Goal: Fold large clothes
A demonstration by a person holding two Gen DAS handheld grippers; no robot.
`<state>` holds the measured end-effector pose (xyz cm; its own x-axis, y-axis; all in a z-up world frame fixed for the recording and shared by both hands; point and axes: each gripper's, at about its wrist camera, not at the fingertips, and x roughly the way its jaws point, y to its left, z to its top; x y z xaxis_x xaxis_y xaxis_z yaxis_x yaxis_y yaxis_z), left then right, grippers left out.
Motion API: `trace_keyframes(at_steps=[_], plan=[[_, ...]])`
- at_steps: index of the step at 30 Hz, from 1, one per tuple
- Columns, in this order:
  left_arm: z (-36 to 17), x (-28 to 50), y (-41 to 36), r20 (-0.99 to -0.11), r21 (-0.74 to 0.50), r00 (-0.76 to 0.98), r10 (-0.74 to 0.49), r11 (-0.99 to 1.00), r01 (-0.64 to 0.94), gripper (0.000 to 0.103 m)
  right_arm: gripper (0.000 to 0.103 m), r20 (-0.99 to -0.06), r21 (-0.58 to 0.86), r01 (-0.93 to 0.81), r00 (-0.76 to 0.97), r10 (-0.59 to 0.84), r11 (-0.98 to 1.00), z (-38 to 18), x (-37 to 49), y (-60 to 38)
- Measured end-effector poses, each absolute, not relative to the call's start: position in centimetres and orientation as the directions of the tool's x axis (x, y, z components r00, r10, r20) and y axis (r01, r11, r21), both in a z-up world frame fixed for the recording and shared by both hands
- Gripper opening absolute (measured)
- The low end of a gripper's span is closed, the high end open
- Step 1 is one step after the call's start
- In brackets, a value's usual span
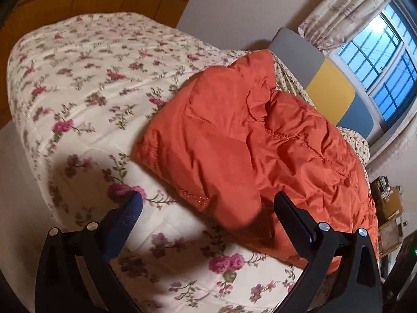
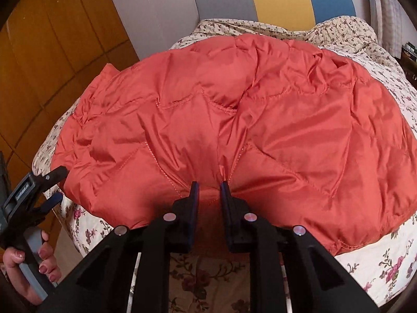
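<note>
An orange quilted down jacket point(image 2: 234, 130) lies spread on a bed with a floral quilt point(image 1: 86, 83). In the left wrist view the jacket point(image 1: 255, 140) lies on the right half of the bed. My left gripper point(image 1: 206, 198) is open, its fingers on either side of the jacket's near corner, empty. It also shows at the left edge of the right wrist view point(image 2: 56, 185), held by a hand beside the jacket's left end. My right gripper point(image 2: 209, 185) is nearly closed, pinching the jacket's near edge at its middle.
A grey, yellow and blue headboard point(image 2: 278, 0) stands at the far end of the bed. A window with curtains point(image 1: 375, 52) is on the right. A wooden wardrobe point(image 2: 52, 52) stands left of the bed. A cluttered stand point(image 1: 388, 203) sits by the bed's right side.
</note>
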<state>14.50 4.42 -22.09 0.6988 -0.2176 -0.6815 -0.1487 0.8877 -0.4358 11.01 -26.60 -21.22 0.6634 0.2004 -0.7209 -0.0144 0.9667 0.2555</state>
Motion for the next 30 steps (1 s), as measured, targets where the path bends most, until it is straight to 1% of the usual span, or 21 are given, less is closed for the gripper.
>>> trace_keyframes(at_steps=[3,6,9,11,12,14,16,17,18,19,20,21,22,25,30], plan=[[-22.2,14.9,4.4,-0.662,-0.456,0.717,-0.220,0.877,-0.152,0.100,0.015,-0.712,0.236,-0.028,0.675,0.192,0.971,-21.4,10.8,-26.5],[-22.3,15.2,4.6,-0.631,-0.504,0.735,-0.247,0.851,-0.147,0.100,0.015,-0.701,0.239,-0.035,0.685,0.198,0.970,-21.6,10.5,-26.7],[-22.6,15.7,4.9,-0.583,-0.613,0.749,-0.316,0.776,-0.150,0.100,0.015,-0.695,0.248,-0.034,0.690,0.202,0.968,-21.8,10.5,-26.7],[-23.1,16.4,4.7,-0.542,-0.695,0.741,-0.397,0.708,-0.129,0.100,0.015,-0.693,0.245,-0.035,0.693,0.201,0.969,-21.8,10.5,-26.7],[-23.2,16.7,4.5,-0.541,-0.709,0.734,-0.411,0.692,-0.134,0.099,0.015,-0.691,0.245,-0.036,0.694,0.201,0.969,-21.8,10.5,-26.7],[-23.3,17.0,3.9,-0.531,-0.707,0.748,-0.398,0.695,-0.131,0.099,0.015,-0.689,0.247,-0.037,0.696,0.203,0.968,-21.9,10.4,-26.7],[-23.3,17.2,3.5,-0.538,-0.693,0.753,-0.380,0.708,-0.137,0.087,0.015,-0.689,0.251,-0.038,0.694,0.206,0.967,-22.1,10.2,-26.8],[-23.3,17.3,3.6,-0.536,-0.698,0.755,-0.377,0.701,-0.146,0.084,0.015,-0.690,0.249,-0.040,0.694,0.206,0.968,-22.1,10.1,-26.8],[-23.4,17.4,3.7,-0.531,-0.709,0.758,-0.379,0.689,-0.153,0.075,0.015,-0.690,0.246,-0.043,0.694,0.205,0.968,-22.1,10.0,-26.9],[-23.6,17.6,4.2,-0.526,-0.728,0.760,-0.381,0.664,-0.171,0.069,0.015,-0.689,0.244,-0.043,0.695,0.205,0.969,-22.1,10.0,-26.9],[-23.9,17.7,4.7,-0.521,-0.751,0.760,-0.388,0.632,-0.192,0.056,0.015,-0.689,0.245,-0.043,0.696,0.205,0.969,-22.2,9.8,-26.9],[-24.2,17.8,5.3,-0.517,-0.770,0.759,-0.395,0.603,-0.210,0.040,0.015,-0.689,0.245,-0.041,0.696,0.204,0.969,-22.2,9.8,-26.9],[-24.3,17.8,5.6,-0.514,-0.780,0.757,-0.404,0.587,-0.217,0.033,0.015,-0.690,0.244,-0.042,0.695,0.204,0.969,-22.2,9.7,-26.9],[-23.3,17.6,5.9,-0.488,-0.790,0.767,-0.417,0.584,-0.185,0.022,0.015,-0.690,0.248,-0.044,0.693,0.208,0.968,-22.2,9.6,-27.0],[-19.1,16.8,4.0,-0.459,-0.714,0.807,-0.371,0.695,-0.087,0.019,0.015,-0.693,0.246,-0.042,0.691,0.206,0.968,-22.2,9.5,-27.1]])
